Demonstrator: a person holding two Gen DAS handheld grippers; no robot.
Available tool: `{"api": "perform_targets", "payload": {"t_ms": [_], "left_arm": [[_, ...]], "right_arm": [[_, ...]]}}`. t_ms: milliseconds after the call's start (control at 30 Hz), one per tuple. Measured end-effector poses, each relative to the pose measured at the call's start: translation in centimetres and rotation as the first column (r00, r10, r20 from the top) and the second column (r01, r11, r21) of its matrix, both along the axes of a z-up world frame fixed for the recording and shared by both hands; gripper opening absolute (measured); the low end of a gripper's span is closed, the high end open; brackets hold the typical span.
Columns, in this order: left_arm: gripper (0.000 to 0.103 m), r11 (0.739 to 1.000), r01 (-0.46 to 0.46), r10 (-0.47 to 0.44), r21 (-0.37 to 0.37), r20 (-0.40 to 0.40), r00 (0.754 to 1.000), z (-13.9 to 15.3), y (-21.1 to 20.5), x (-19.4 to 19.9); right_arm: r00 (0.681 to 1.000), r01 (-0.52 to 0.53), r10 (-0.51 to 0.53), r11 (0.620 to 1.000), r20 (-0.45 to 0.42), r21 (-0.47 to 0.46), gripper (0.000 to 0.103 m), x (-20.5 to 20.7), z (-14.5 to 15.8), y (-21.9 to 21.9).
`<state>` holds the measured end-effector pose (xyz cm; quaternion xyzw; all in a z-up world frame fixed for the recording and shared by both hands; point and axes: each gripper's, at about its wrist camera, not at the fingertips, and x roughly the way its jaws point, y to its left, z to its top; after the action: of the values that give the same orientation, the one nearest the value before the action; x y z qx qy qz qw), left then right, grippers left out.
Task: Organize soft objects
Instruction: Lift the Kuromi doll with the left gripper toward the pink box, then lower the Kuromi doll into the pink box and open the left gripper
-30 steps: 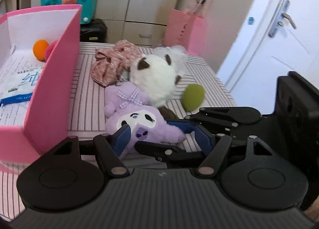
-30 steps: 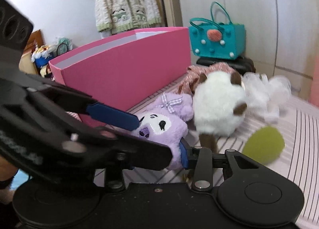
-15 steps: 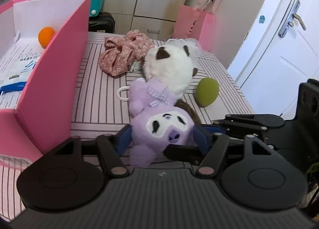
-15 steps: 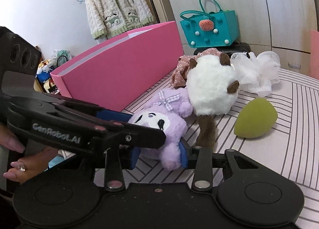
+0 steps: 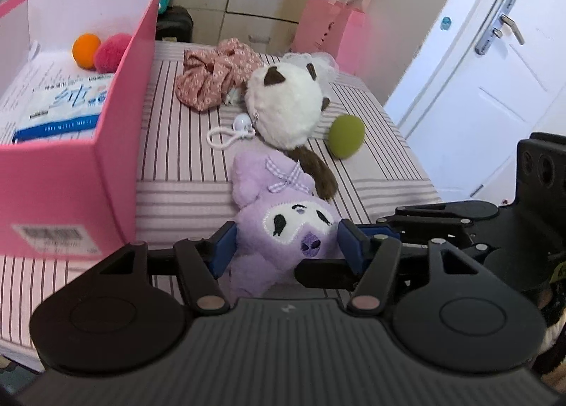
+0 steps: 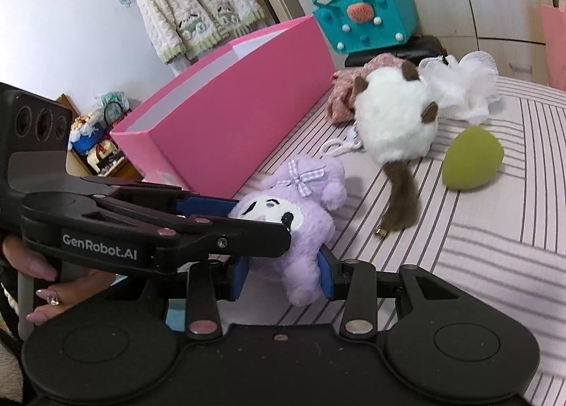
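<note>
**Purple plush gripped by both grippers at the bed's near edge**

At the left edge of the striped bed (image 5: 184, 172), a pink box (image 5: 116, 144) is seen with an orange ball (image 5: 86, 51), a pink pompom (image 5: 114, 52) and a wipes pack (image 5: 60, 105) inside. Just right of the box's near corner, at the near edge of the bed, the purple plush (image 5: 283, 222) is held. The left gripper (image 5: 287, 245) is closed about halfway, its blue fingers (image 5: 223, 247) pressed on both sides of the plush's head. The right gripper (image 6: 283, 275) is closed narrowly on the plush's lower body, with its fingers (image 6: 326, 275) pressed into the fur. Beyond the purple plush, toward the middle of the bed, a white plush (image 5: 283, 112) with a brown tail is lying, touching it. Behind that, a floral scrunchie (image 5: 215, 71) and a white mesh pouf (image 6: 463, 87) are found. Toward the right edge, a green sponge (image 5: 346, 135) is resting just beside the white plush.
</note>
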<state>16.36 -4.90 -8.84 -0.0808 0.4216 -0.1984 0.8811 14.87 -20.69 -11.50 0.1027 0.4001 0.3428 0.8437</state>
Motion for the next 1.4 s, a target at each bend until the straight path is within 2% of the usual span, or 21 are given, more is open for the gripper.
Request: {"api": "perform_targets", "payload": {"t_ms": [333, 467, 700, 900, 1167, 1400], "left_arm": [[0.059, 0.997, 0.039, -0.046, -0.069, -0.109, 0.993, 0.9, 2.9, -2.0], [0.059, 0.995, 0.053, -0.063, -0.084, -0.127, 0.990, 2.2, 4.1, -3.2], [0.059, 0.993, 0.095, -0.104, -0.063, -0.156, 0.982, 4.4, 6.2, -5.4], [0.059, 0.996, 0.069, -0.077, -0.055, -0.162, 0.984, 6.3, 8.9, -6.9], [0.059, 0.998, 0.017, -0.023, -0.058, -0.102, 0.995, 10.0, 13.1, -8.4], [0.059, 0.999, -0.014, 0.012, -0.030, -0.069, 0.998, 12.9, 16.0, -8.0]], "right_arm": [[0.994, -0.025, 0.021, 0.999, -0.110, -0.041, 0.046, -2.0, 2.0, 2.8], [0.990, -0.057, 0.051, 0.998, -0.131, -0.036, 0.046, -2.9, 3.2, 3.7], [0.976, -0.151, 0.144, 0.988, -0.165, -0.030, 0.046, -4.1, 5.1, 6.4], [0.968, -0.212, 0.206, 0.977, -0.146, -0.026, 0.046, -4.9, 6.9, 8.9], [0.961, -0.273, 0.271, 0.962, -0.059, -0.026, 0.045, -4.8, 10.5, 12.4], [0.947, -0.317, 0.318, 0.948, -0.041, 0.010, 0.045, -2.9, 12.7, 15.1]]}}
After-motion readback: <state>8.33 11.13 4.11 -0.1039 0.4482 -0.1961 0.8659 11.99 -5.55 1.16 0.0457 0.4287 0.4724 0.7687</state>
